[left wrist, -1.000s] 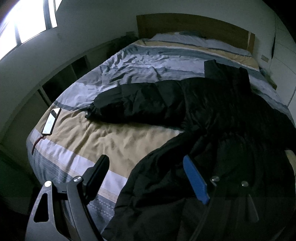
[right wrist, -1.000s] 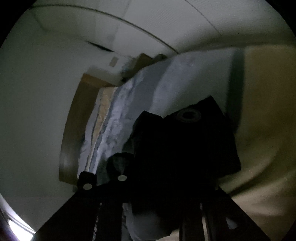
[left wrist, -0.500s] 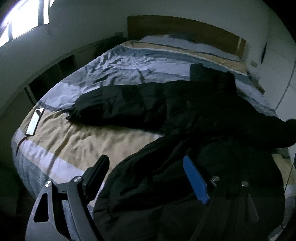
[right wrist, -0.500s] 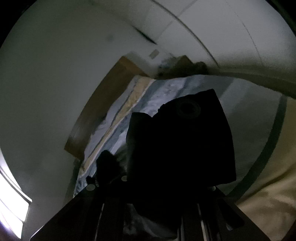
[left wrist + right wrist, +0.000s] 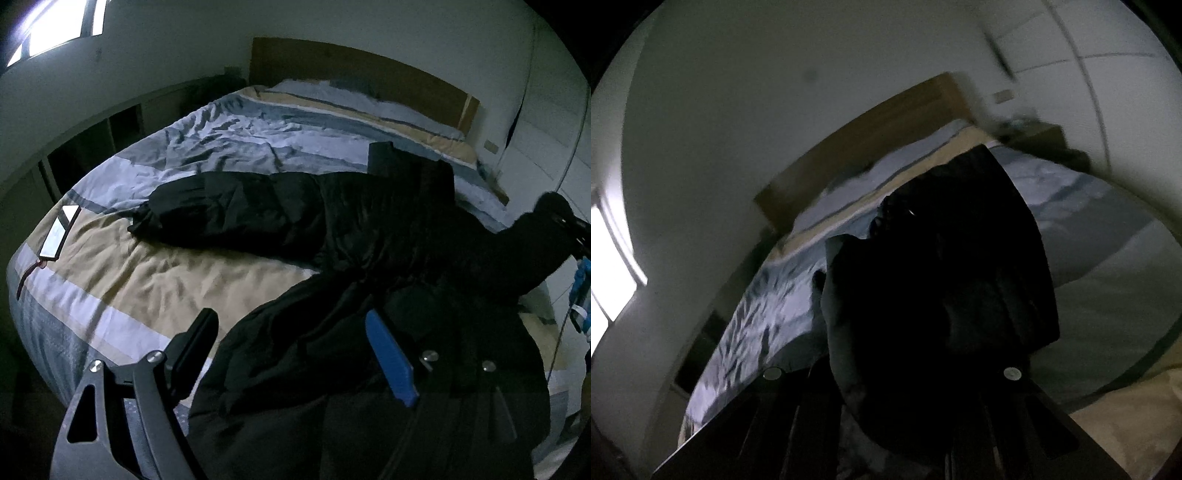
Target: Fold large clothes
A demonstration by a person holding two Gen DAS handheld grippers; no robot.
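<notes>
Across the bed (image 5: 155, 295), a big black padded coat (image 5: 369, 251) lies spread over the striped duvet, which runs in bands of pale blue, grey, white and tan. One sleeve (image 5: 221, 218) stretches flat toward the left edge of the mattress, its cuff resting where the blue band meets the tan one. The coat's lower body bunches up at the near edge.

The left gripper (image 5: 291, 350) hangs above that near part of the coat with its fingers spread wide: the black one (image 5: 192, 350) over the tan and white stripes, the blue one (image 5: 388, 365) over the dark fabric. Nothing is between them.

The right gripper (image 5: 576, 236) is off at the right side, raised above the mattress with the coat's other sleeve (image 5: 942, 295) lifted up to it. From its own camera, that sleeve fills the middle of the view and hides the fingers; I cannot tell for certain how they stand, though the cloth hangs from them.

Near the bed's left corner lies a phone (image 5: 61, 230), flat, screen up, with a thin dark cord trailing from it. A wooden headboard (image 5: 351, 70) stands against the far wall, and a bright window (image 5: 51, 26) glows high on the left. The room is dim, and I can read no label or writing anywhere.
</notes>
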